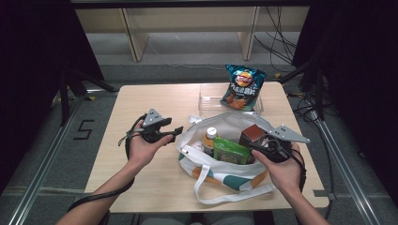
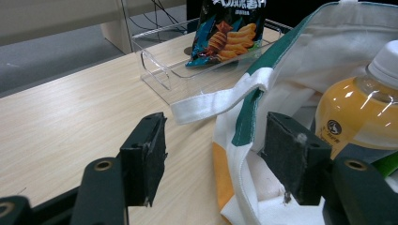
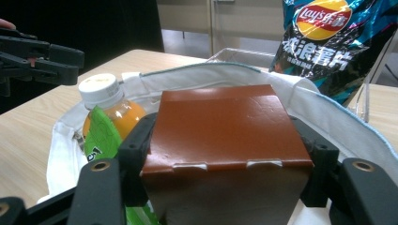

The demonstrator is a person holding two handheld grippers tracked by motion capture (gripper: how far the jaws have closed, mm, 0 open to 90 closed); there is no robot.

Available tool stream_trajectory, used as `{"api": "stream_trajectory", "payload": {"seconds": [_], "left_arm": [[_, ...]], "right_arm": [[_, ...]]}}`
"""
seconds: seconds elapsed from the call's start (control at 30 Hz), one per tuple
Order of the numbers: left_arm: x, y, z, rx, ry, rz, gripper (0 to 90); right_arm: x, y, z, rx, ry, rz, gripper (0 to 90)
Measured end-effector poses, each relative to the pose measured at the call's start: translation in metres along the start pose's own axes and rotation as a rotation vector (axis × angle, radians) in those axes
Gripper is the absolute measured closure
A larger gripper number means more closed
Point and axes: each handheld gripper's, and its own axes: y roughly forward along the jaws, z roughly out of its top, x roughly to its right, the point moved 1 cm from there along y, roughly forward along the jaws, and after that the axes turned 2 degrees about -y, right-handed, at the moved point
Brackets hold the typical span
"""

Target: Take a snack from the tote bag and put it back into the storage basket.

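Observation:
A white tote bag with green and orange trim lies open on the table. Inside it stand an orange drink bottle, a green packet and a brown box. My right gripper is shut on the brown box, one pad against each side, over the bag's right half. My left gripper stands open at the bag's left rim. In the left gripper view the green-trimmed rim passes between the jaws near the right pad, with no pad pressing on it. The bottle is just beyond.
A blue chip bag leans in a clear plastic tray at the table's far edge, behind the tote. The bag's white handles trail toward the near edge. Bare wooden tabletop lies to the left.

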Motion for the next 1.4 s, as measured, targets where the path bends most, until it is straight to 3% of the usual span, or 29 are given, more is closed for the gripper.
{"api": "stream_trajectory", "payload": {"seconds": [0.07,0.3,0.43,0.5,0.53,0.6,0.63,0.7,0.77,0.8,0.9,0.93,1.23,1.27,1.33,1.37,1.4], "left_arm": [[0.0,0.0,0.0,0.0,-0.009,0.0,38.6],[0.0,0.0,0.0,0.001,-0.005,0.002,38.6],[0.0,0.0,0.0,0.0,0.0,0.001,38.6],[0.0,0.0,0.0,0.0,0.0,0.001,38.6],[0.0,0.0,0.0,0.0,0.0,0.001,38.6],[0.0,0.0,0.0,0.001,-0.001,0.002,38.6],[0.0,0.0,0.0,0.0,-0.002,0.002,38.6],[0.0,0.0,0.0,0.0,-0.005,0.003,38.6],[0.0,0.0,0.0,0.0,-0.006,0.003,38.6],[0.0,0.0,0.0,0.001,-0.005,0.003,38.6],[0.0,0.0,0.0,0.003,-0.004,0.003,38.6],[0.0,0.0,0.0,0.003,-0.004,0.003,38.6],[0.0,0.0,0.0,0.004,-0.005,0.003,38.6],[0.0,0.0,0.0,0.003,-0.005,0.004,38.6],[0.0,0.0,0.001,0.004,-0.005,0.004,38.6],[0.0,0.0,0.001,0.005,-0.005,0.004,38.6],[0.0,0.0,0.001,0.005,-0.004,0.004,38.6]], "right_arm": [[0.0,-0.002,0.0,0.002,-0.016,-0.024,38.6],[0.001,-0.003,0.001,0.002,-0.001,-0.028,39.3],[0.003,-0.003,0.003,0.007,-0.029,-0.028,39.4],[0.001,-0.005,0.005,0.001,-0.003,-0.024,39.5],[0.004,-0.004,0.006,0.019,-0.027,-0.02,39.5],[0.002,-0.007,0.009,0.023,-0.004,-0.026,39.5],[0.005,-0.007,0.012,0.034,-0.032,-0.038,39.5],[0.003,-0.009,0.015,0.035,0.002,-0.037,39.5],[0.006,-0.011,0.019,0.046,-0.027,-0.031,39.5],[0.006,-0.011,0.02,0.055,-0.009,-0.042,39.5],[0.008,-0.013,0.024,0.064,-0.013,-0.028,39.5],[0.006,-0.014,0.024,0.066,0.01,-0.049,39.5],[0.009,-0.016,0.034,0.097,-0.019,-0.032,39.6],[0.008,-0.018,0.035,0.086,0.0,-0.042,39.6],[0.01,-0.018,0.038,0.102,-0.018,-0.045,39.6],[0.009,-0.019,0.04,0.1,0.004,-0.047,39.6],[0.011,-0.019,0.042,0.112,-0.025,-0.05,39.6]]}}
